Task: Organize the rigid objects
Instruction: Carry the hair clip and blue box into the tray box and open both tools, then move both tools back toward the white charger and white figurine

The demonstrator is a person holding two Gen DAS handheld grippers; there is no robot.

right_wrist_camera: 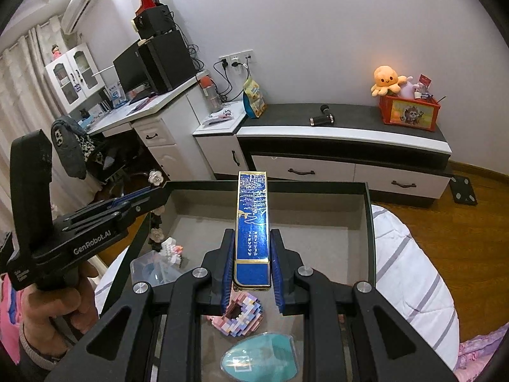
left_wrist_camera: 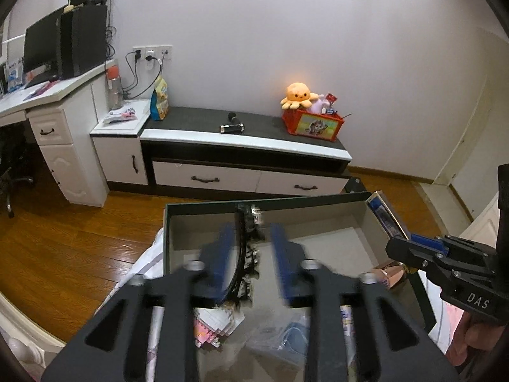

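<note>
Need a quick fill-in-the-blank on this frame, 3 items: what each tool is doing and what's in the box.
1. The right tool is shut on a long ____ box with gold trim.
2. The left tool is ____, with a black headband between its fingers.
3. The plush sitting in the red crate on the cabinet is an orange ____.

Missing words: blue; open; octopus

White wall (left_wrist_camera: 286,31), wood floor (left_wrist_camera: 63,238), low black-and-white cabinet (left_wrist_camera: 245,159), corner desk (right_wrist_camera: 152,105).
</note>
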